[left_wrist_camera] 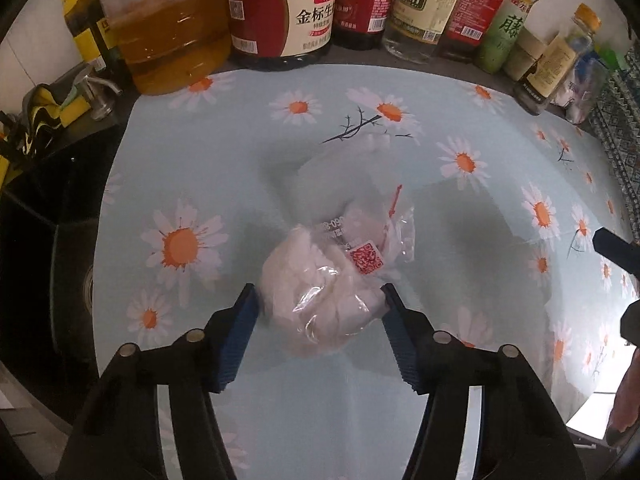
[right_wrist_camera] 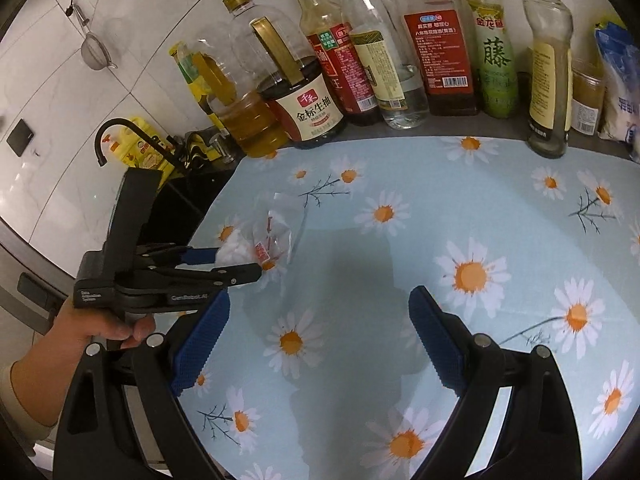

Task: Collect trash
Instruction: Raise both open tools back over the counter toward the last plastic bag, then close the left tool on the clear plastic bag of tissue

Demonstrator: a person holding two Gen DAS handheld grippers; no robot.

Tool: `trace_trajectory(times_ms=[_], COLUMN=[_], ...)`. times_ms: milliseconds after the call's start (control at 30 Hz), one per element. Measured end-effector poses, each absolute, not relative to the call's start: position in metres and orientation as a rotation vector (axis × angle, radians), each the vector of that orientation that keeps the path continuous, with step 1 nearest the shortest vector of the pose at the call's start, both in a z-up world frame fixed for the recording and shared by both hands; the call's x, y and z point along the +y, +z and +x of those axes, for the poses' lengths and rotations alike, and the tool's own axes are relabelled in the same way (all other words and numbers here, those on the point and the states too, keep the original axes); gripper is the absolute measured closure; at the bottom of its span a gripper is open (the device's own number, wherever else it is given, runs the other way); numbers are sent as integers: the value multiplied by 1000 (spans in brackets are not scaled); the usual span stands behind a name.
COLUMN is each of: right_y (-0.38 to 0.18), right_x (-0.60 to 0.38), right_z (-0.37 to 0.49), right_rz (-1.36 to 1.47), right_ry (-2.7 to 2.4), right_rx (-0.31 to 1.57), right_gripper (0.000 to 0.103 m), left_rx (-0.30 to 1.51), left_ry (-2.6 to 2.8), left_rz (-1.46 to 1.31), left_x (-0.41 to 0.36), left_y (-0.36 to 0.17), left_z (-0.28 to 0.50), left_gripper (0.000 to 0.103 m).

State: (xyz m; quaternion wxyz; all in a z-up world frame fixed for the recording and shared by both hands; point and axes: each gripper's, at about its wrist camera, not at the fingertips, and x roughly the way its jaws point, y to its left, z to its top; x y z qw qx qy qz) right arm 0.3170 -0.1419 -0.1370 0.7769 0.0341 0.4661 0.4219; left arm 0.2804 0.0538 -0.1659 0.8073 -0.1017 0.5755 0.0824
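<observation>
A crumpled clear plastic wrapper [left_wrist_camera: 316,268] with white stuffing and a red QR label lies on the daisy-print cloth [left_wrist_camera: 460,240]. My left gripper [left_wrist_camera: 320,296] points steeply down over it, and its blue pads [left_wrist_camera: 244,320] touch the wad on both sides. From the right wrist view, the left gripper [right_wrist_camera: 238,260] is held by a hand [right_wrist_camera: 104,328], with the wrapper [right_wrist_camera: 280,228] at its tips. My right gripper [right_wrist_camera: 320,298] is open over bare cloth, with nothing between its fingers. A black part of it shows at the right edge [left_wrist_camera: 616,252].
Several oil, soy sauce and vinegar bottles [right_wrist_camera: 308,112] line the back of the counter against the tiled wall. A dark sink [right_wrist_camera: 176,208] with a black tap [right_wrist_camera: 120,128] lies left of the cloth. A packet [right_wrist_camera: 620,92] stands at the far right.
</observation>
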Motion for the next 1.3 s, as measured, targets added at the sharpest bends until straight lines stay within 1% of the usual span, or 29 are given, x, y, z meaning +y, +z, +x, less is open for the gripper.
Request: trace_trajectory(times_ms=[100, 233, 633, 900, 1300], right_y=[-137, -137, -136, -148, -170], right_x=[-140, -139, -121, -76, 0], right_z=[322, 324, 325, 336, 348], right_rz=[60, 53, 7, 3, -120], right_ry=[919, 928, 946, 967, 937], right_rx=[1005, 1005, 1018, 1076, 1103], right_gripper=[13, 13, 13, 13, 13], left_rx=[1222, 1215, 1169, 1146, 1114], left_ry=[174, 178, 210, 273, 393], left_rz=[-203, -213, -260, -329, -448], left_x=[51, 53, 64, 75, 82], left_y=[-165, -163, -145, -138, -132], left_z=[280, 278, 250, 211, 151], left_gripper=[48, 50, 50, 50, 50])
